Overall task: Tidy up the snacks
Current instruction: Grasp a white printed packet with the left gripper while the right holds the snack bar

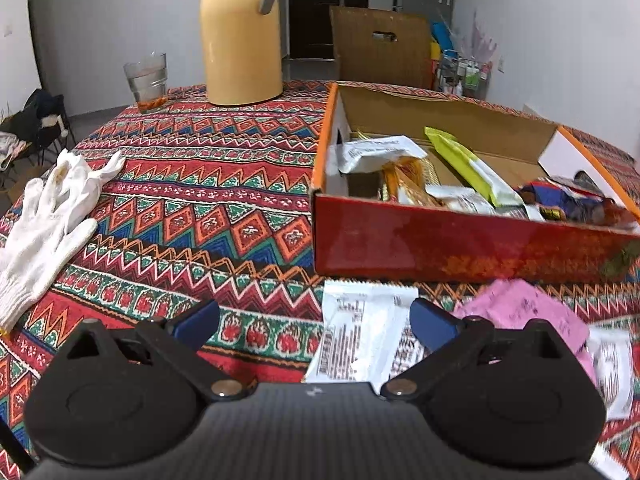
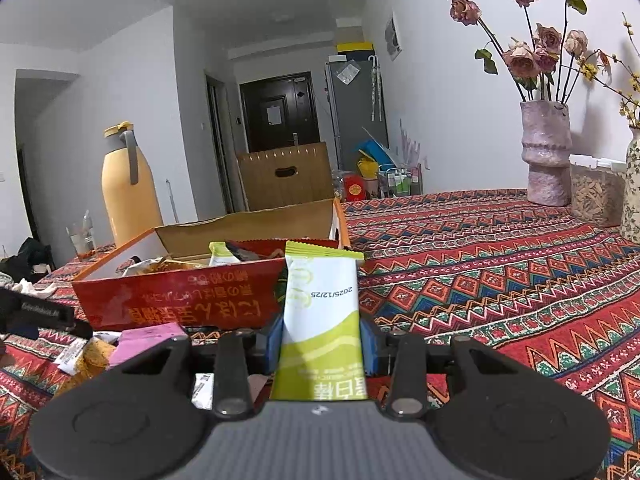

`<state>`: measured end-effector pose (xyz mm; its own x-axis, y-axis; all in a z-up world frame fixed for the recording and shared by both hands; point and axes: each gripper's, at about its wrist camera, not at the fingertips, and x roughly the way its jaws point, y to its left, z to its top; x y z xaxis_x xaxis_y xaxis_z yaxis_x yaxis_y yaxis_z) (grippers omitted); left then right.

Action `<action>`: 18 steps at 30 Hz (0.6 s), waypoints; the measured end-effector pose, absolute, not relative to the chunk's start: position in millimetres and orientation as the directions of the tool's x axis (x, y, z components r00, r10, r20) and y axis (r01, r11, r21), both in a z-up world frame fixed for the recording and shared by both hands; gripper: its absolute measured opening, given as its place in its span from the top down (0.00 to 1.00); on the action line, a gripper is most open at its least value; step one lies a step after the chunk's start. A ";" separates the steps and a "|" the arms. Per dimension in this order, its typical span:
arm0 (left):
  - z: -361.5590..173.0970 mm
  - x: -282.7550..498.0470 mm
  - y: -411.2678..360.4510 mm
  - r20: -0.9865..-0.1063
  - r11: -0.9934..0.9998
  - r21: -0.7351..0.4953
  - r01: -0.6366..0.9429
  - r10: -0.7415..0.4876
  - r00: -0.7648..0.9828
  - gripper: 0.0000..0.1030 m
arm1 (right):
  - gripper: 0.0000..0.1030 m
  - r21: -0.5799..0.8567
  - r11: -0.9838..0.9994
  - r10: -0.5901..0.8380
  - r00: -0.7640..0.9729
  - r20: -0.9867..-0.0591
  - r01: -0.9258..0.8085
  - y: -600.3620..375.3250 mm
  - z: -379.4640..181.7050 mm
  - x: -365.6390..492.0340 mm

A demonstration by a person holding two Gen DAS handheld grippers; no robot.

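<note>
Only the right view shows the right hand-held gripper (image 2: 322,344) clamping a green-white snack packet (image 2: 322,320); the left hand-held gripper (image 1: 314,320) gapes empty.

Seen from low over the patterned tablecloth (image 1: 208,184): left wrist view facing the red box (image 1: 460,240) close up, from its long side. Right wrist view aimed at the same box (image 2: 180,300) from nearby. Shared beyond: yellow thermos (image 1: 240,40) (image 2: 128,196), dark door (image 2: 280,112).

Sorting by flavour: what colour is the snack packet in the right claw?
White with lime-green bands, the packet shows best in the right wrist view.
</note>
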<state>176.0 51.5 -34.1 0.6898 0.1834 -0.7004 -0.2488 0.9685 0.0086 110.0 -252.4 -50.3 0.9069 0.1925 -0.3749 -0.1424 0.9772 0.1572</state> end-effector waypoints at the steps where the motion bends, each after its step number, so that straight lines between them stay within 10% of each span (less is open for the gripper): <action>1: -35.1 178.2 51.3 -0.705 0.968 0.016 -0.251 0.189 0.684 0.00 | 0.63 0.158 0.977 0.194 0.907 -0.374 -0.144 -252.3 -50.3 109.6; 18: -39.9 169.8 74.4 -0.725 0.956 0.067 -0.285 0.243 0.644 0.00 | 0.63 0.162 0.975 0.201 0.905 -0.375 -0.150 -251.9 -50.2 110.3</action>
